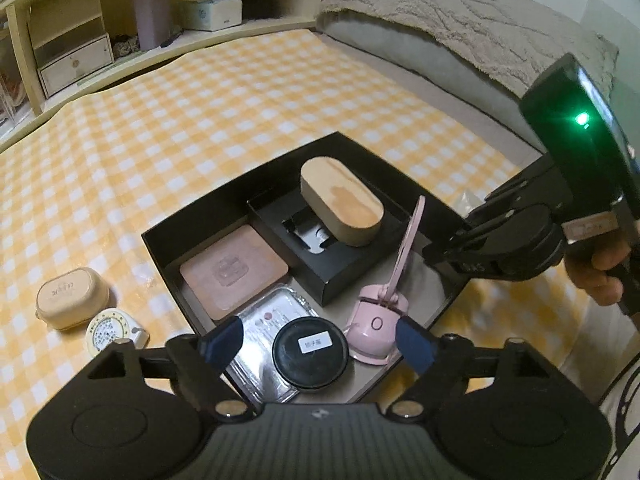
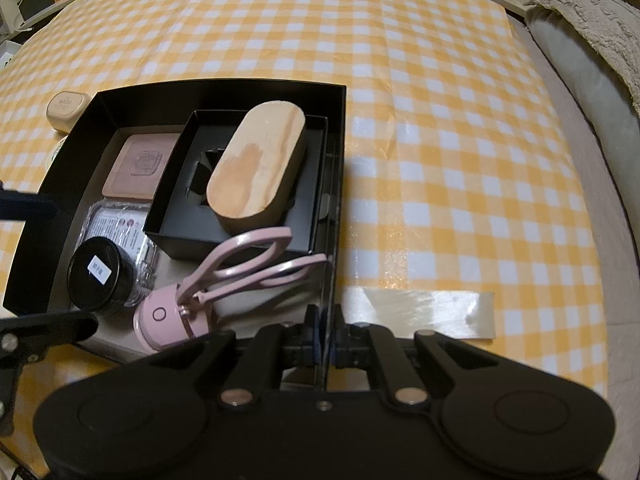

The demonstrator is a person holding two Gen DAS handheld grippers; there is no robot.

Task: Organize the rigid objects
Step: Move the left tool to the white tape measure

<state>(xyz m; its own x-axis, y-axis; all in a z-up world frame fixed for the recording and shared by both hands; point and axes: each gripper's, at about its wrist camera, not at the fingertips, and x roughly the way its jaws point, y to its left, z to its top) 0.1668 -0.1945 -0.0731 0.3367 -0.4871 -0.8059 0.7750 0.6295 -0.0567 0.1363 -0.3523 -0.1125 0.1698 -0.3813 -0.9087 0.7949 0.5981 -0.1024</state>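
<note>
Steadying the black tray [image 2: 224, 84] with the right gripper [image 2: 326, 330], clenched on its near wall so it cannot slide on the checked cloth [image 2: 440, 120]. Hovering over the black round jar [image 1: 309, 353], just beside the pink eyelash curler [image 1: 376, 328] inside the tray, with the left gripper [image 1: 320, 344] released, grasping nothing. Waiting outside, left of the tray: beige case [image 1: 72, 298], round tape measure [image 1: 110, 332]

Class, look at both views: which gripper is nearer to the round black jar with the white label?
Left. The left gripper hangs open directly over the black jar; the right gripper is shut on the tray's side wall, beyond the pink curler.
</note>
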